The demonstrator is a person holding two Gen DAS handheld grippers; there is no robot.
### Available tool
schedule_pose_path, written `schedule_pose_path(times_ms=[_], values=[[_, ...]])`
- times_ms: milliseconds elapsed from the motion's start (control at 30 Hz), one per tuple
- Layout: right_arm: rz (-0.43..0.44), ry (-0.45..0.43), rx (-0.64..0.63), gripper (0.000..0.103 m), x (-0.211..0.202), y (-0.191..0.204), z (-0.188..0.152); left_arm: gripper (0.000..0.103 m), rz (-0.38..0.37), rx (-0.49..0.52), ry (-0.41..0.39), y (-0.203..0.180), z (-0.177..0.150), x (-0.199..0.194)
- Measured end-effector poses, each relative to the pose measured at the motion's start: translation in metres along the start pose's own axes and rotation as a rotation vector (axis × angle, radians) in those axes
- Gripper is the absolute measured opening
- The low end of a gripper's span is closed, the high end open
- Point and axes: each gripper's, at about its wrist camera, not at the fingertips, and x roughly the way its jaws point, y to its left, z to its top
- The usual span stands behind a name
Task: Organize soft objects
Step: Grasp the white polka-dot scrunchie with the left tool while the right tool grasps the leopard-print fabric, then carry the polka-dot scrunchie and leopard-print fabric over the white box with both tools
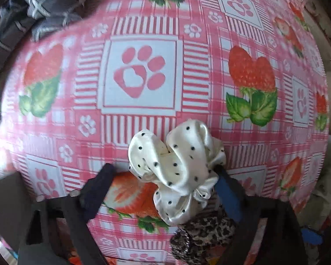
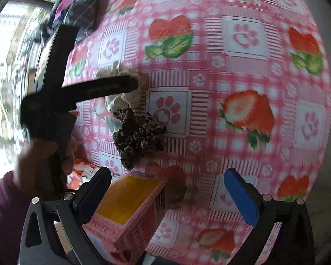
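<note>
Left gripper [image 1: 163, 176] fingers stood apart around the white polka-dot scrunchie [image 1: 176, 170], which touched the right, blue-padded finger [image 1: 228, 195]; grip not confirmed. Leopard-print scrunchie [image 1: 200, 236] lay just nearer, beneath it, on the pink strawberry-print worktop [image 1: 143, 75]. Right gripper [image 2: 167, 190] fingers were apart, holding nothing, above a small pink box with yellow interior [image 2: 130, 205]; that view is blurred.

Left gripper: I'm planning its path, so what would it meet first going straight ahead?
The left gripper would meet the white polka-dot scrunchie lying between its open fingers; beyond is only the tablecloth.
</note>
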Motion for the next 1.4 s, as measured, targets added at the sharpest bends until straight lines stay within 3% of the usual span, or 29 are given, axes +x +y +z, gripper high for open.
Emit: schedule_pose_path(times_ms=[67,100,133,333,500,633,667,733,833,933,1267,1400], values=[[-0.002,0.018,-0.037,0.103,0.009,0.006,0.006,0.056,0.009,0.032,-0.023,-0.001,0.0,-0.005],[-0.006,0.028,-0.061,0.103,0.015,0.01,0.01,0.034,-0.002,0.036,-0.026,0.0,0.0,-0.007],[-0.007,0.032,-0.076,0.103,0.019,0.012,0.011,0.021,-0.04,0.017,-0.017,0.009,-0.001,-0.009],[-0.08,0.059,-0.289,0.103,0.054,0.054,0.026,0.021,-0.061,-0.109,-0.087,0.061,-0.027,-0.032],[-0.195,0.081,-0.456,0.103,0.092,0.086,0.028,0.021,-0.051,-0.127,-0.158,0.085,-0.065,-0.063],[-0.289,0.089,-0.512,0.08,0.108,0.095,0.022,0.022,-0.039,-0.094,-0.202,0.086,-0.089,-0.086],[-0.295,0.087,-0.513,0.077,0.108,0.096,0.022,0.022,-0.041,-0.088,-0.207,0.084,-0.088,-0.094],[-0.285,0.089,-0.513,0.056,0.105,0.098,0.024,0.022,-0.044,-0.07,-0.22,0.082,-0.1,-0.101],[-0.258,0.09,-0.487,0.035,0.093,0.096,0.03,0.022,-0.051,-0.046,-0.233,0.076,-0.112,-0.109],[-0.237,0.048,-0.427,0.023,0.073,0.089,0.032,0.022,-0.059,-0.024,-0.251,0.075,-0.126,-0.12],[-0.166,-0.156,-0.171,0.01,-0.026,0.056,0.007,0.022,-0.082,0.017,-0.275,0.083,-0.181,-0.145],[-0.159,-0.147,-0.146,0.011,-0.033,0.055,-0.008,0.022,-0.085,0.009,-0.28,0.093,-0.196,-0.154]])
